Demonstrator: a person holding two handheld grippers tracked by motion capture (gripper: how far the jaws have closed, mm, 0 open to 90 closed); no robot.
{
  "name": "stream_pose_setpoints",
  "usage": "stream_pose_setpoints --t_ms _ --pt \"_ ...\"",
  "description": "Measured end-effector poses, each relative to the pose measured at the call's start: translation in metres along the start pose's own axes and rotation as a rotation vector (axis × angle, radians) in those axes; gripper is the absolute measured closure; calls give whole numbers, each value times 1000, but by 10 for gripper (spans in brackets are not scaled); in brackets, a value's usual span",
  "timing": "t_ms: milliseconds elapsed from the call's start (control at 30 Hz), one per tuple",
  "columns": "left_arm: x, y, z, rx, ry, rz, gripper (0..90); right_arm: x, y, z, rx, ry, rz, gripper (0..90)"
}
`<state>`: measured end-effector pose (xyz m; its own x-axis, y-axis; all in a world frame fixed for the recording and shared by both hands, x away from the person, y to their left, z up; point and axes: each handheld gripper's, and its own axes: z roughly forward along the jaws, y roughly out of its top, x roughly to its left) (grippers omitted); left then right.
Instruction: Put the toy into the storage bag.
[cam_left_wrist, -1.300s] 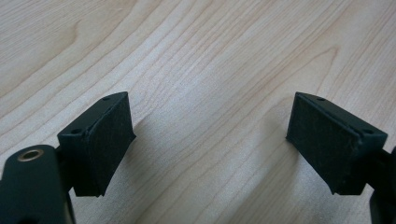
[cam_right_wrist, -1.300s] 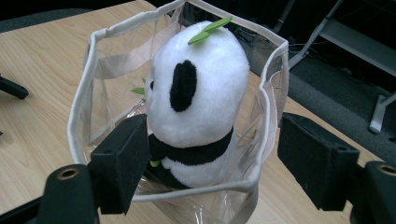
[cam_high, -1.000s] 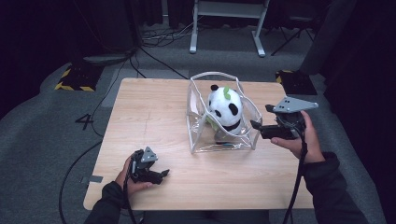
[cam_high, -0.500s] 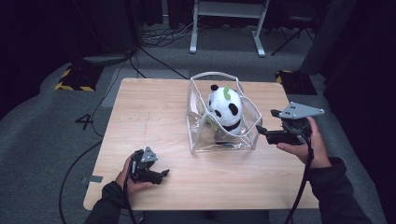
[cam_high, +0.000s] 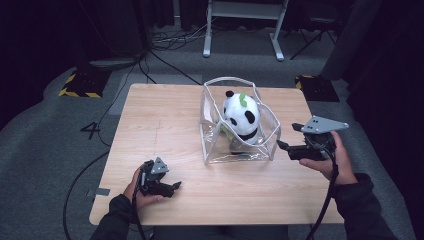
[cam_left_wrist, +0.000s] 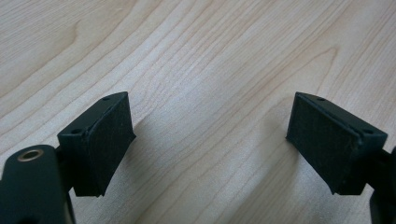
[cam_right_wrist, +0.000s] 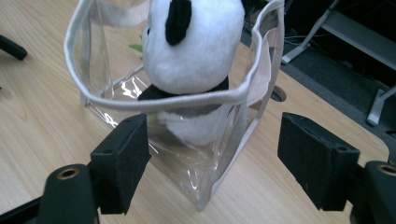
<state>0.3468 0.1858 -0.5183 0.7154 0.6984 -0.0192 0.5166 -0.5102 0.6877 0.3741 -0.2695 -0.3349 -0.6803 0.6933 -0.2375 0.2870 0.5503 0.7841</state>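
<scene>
1. Dark curtains and a grey carpet floor surround the light wooden bench (cam_high: 165, 125), which stands in the middle of the high view.
2. On the bench, a little right of the centre of the frame, stands a clear plastic bag with white trim (cam_high: 212, 127), and its mouth is open upward.
3. Inside the bag sits a black and white plush panda with a green leaf on its head (cam_high: 241, 117), upright, with its head above the rim.
4. At the right of the frame, the right tongs (cam_high: 286, 147) are held just beside the bag's right lower corner, with the jaws apart and nothing between them. In the right gripper view the corner of the bag (cam_right_wrist: 205, 186) is in front of the open jaws and not yet touched.
5. At the lower left of the frame, the left tongs (cam_high: 174, 187) rest low over the bench, well apart from the bag, jaws also apart and empty.
6. I judge the step in hand is to take the bag at its edge. To do it well, the right tongs should close on the white trim and not on the slippery clear wall, and should not push the bag, since the panda could tip it.
</scene>
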Motion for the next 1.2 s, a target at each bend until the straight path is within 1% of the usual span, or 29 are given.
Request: stream_pose_setpoints --t_ms 200,300,433,567,600,633,667,700,733,767,800,1000,1067,1200 --pt "0 0 0 1 0 2 146 2 -12 4 18 0 -13 252" --pt "0 0 0 1 0 1 146 3 -16 6 27 1 -12 252" --pt "0 0 0 0 0 0 146 5 -21 11 42 0 -8 252" --pt "0 0 0 1 0 1 146 8 -28 17 60 9 -4 251" --pt "0 0 0 1 0 1 146 9 -32 20 72 5 -8 251" --pt "0 0 0 1 0 1 147 9 -32 20 72 5 -8 251" --pt "0 0 0 0 0 0 146 9 -36 24 81 9 -3 251" --pt "0 0 0 0 0 0 146 9 -36 24 81 9 -3 251" --pt "0 0 0 1 0 1 147 10 -40 26 90 2 -6 250" --pt "0 0 0 1 0 1 147 10 -40 26 90 2 -6 250" --pt "0 0 0 0 0 0 147 10 -44 29 97 5 1 249" --pt "0 0 0 0 0 1 146 12 -54 36 116 3 -2 249" --pt "0 0 0 1 1 2 147 12 -59 40 124 2 8 252" --pt "0 0 0 1 0 2 146 12 -64 42 134 2 14 252"
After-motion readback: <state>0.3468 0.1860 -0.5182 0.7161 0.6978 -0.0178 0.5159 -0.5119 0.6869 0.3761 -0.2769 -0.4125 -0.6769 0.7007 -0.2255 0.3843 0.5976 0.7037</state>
